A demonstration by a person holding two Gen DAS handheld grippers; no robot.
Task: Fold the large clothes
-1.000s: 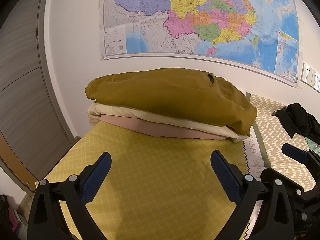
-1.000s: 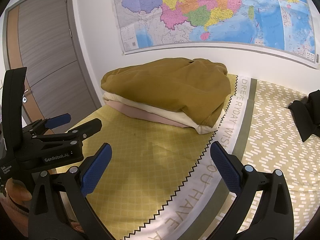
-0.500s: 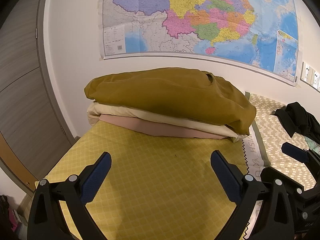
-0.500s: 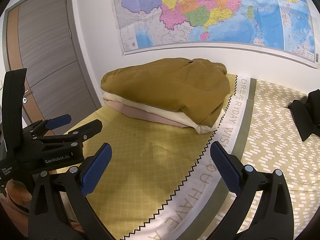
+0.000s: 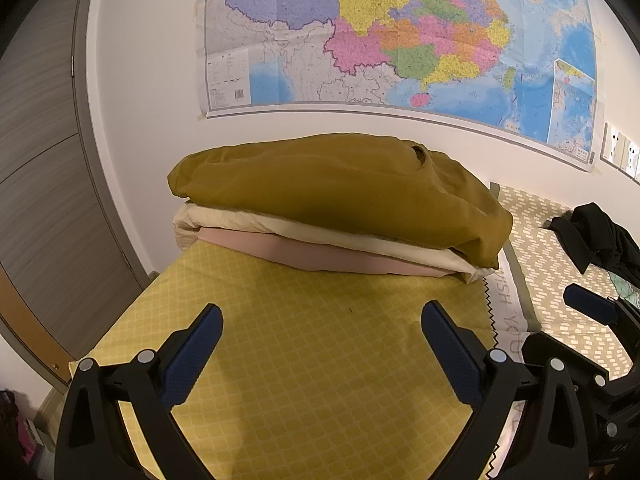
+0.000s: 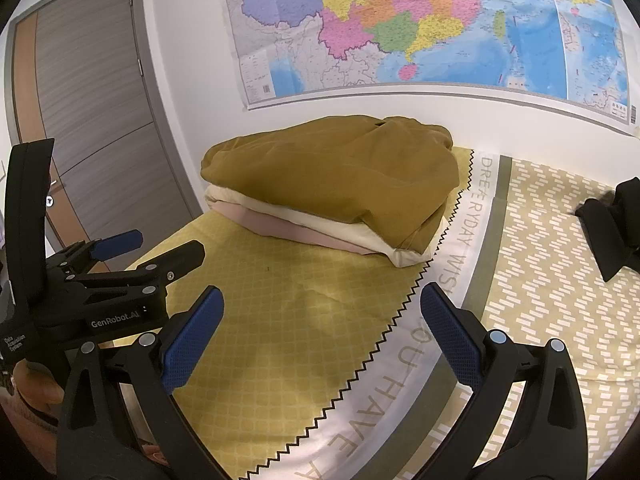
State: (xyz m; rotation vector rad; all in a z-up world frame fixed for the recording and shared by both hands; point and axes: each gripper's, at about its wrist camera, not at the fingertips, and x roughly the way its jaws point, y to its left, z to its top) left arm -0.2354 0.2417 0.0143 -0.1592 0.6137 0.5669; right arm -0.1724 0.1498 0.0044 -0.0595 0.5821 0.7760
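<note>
A stack of folded clothes lies at the far end of the bed by the wall: a mustard garment (image 5: 340, 188) (image 6: 332, 176) on top, a cream one (image 5: 320, 232) under it and a pink one (image 5: 320, 254) at the bottom. A black garment (image 5: 592, 236) (image 6: 616, 224) lies crumpled at the right. My left gripper (image 5: 322, 320) is open and empty above the yellow sheet, short of the stack. My right gripper (image 6: 322, 308) is open and empty beside it. The left gripper also shows in the right wrist view (image 6: 148, 246).
The bed has a yellow checked sheet (image 5: 320, 360) and a patterned part with a lettered white band (image 6: 440, 288). A wall map (image 5: 400, 40) hangs behind the stack. A grey door (image 6: 88, 100) stands at the left past the bed's edge.
Both grippers have drifted very slightly; the stack and the black garment have not moved. Both grippers stay open and empty.
</note>
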